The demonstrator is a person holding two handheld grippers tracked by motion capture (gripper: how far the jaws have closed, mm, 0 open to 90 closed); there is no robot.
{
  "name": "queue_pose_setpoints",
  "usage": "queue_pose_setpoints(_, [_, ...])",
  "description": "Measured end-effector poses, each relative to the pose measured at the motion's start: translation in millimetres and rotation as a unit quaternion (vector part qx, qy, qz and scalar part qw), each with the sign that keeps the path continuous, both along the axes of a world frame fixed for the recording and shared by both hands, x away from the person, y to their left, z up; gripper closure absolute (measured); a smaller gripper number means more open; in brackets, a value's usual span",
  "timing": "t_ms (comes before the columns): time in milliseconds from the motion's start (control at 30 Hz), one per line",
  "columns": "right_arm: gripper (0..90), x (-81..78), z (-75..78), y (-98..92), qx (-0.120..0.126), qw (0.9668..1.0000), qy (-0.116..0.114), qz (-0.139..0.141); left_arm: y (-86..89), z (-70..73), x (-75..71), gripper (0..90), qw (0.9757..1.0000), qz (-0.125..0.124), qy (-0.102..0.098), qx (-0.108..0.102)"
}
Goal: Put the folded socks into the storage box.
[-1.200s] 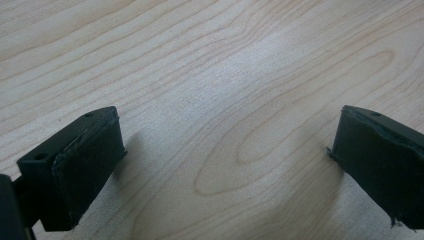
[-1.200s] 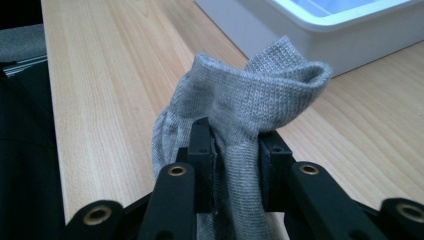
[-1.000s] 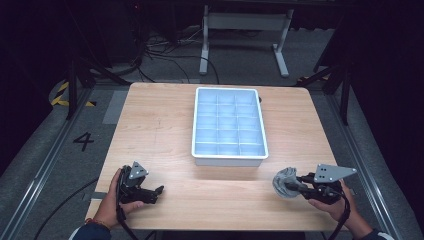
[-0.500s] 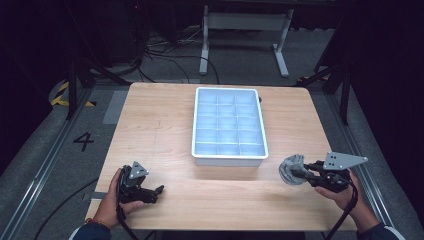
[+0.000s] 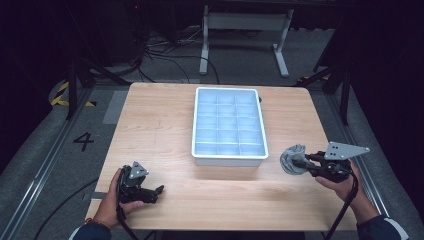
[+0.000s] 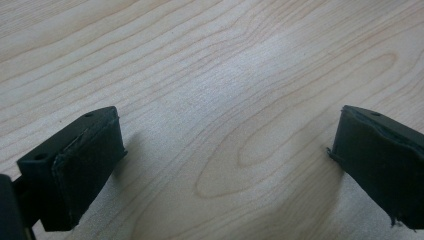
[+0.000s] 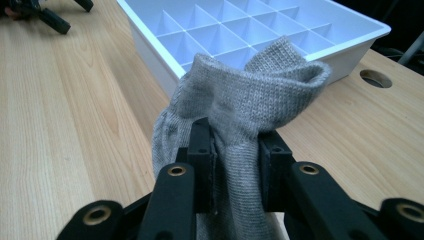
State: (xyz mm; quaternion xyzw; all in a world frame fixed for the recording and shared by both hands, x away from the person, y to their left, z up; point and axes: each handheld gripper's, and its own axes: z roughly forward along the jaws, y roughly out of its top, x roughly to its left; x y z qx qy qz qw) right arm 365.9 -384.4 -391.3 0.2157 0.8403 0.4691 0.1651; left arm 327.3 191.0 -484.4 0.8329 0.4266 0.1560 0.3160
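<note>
High view: right gripper near the table's right edge pinches a bunched grey sock, which sticks out leftward toward the white divided tray, just beside its near right corner. Left gripper rests at the near left.

Left gripper view: jaws spread wide over bare wood.

Right gripper view: jaws clamp the sock's middle; its folded bulk rises beyond the fingertips.

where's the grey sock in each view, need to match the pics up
High view: grey sock at lower right, in the right gripper, beside the white tray.
Right gripper view: sock at centre, pinched between the jaws.
Left gripper view: bare wooden table.
Shared landmark: the tray.
</note>
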Motion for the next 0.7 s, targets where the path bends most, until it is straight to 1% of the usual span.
queue_pose_setpoints(233, [73.6,7.8,11.1,3.7,0.002,0.9999,-0.012,-0.003,0.0,0.0,0.1,0.5,1.0,0.0,0.0,0.0])
queue_pose_setpoints(467, [73.5,14.2,19.7,10.6,0.003,0.9998,-0.019,0.004,0.4,0.0,0.8,0.5,1.0,-0.004,-0.002,0.003])
queue_pose_setpoints(700, [73.5,24.8,34.6,25.1,0.011,0.9993,-0.032,0.014,0.3,0.1,0.8,0.5,1.0,-0.003,-0.002,0.003])
